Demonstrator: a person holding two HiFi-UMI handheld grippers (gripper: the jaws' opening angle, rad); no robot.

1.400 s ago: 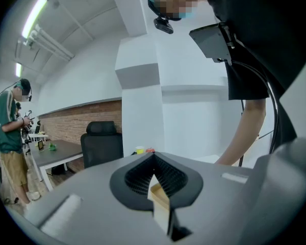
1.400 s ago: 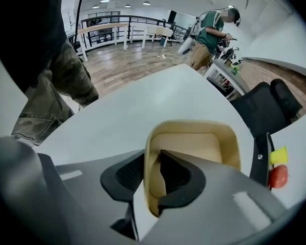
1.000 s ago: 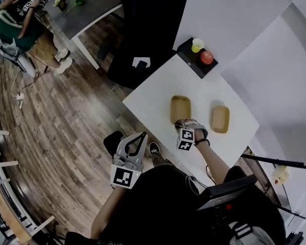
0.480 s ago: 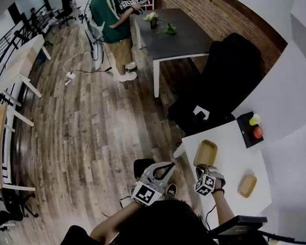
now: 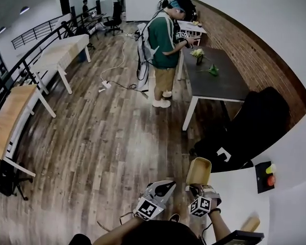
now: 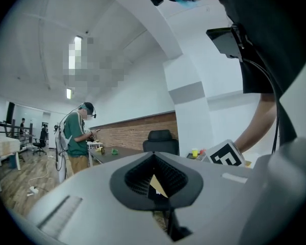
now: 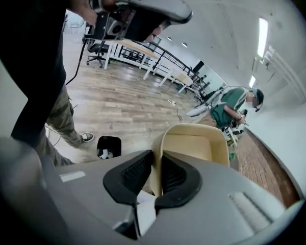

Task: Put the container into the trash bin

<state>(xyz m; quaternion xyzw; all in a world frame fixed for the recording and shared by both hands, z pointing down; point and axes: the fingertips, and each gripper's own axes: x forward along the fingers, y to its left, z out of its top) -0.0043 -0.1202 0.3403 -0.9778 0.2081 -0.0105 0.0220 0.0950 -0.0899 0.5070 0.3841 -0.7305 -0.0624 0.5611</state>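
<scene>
The right gripper [image 7: 157, 160] is shut tight on one side wall of the tan container [image 7: 196, 147]. One jaw is inside the container and one is outside. The container is up in the air, off the white counter [image 5: 234, 195], and its open side faces back toward the person holding it. The gripper points down toward the floor.

The left gripper [image 5: 169, 186] is just beside it. Its jaws are together and it holds nothing.

Down on the wood floor [image 5: 102, 137] sits a small black trash bin [image 7: 108, 147]. It is near the person's shoe [image 7: 84, 137]. The container is above the floor and not in the bin yet.

On the white counter lies another tan container [image 5: 250, 223]. Farther along is a black tray [image 5: 259, 171] with a yellow cup [image 5: 269, 168] and a red ball [image 5: 270, 180] on it.

Past the counter is a big black chair [image 5: 255, 126]. After that comes a dark table [image 5: 217, 78] with a little plant [image 5: 198, 53] on top. A person in a green shirt [image 5: 166, 40] stands at that table.
</scene>
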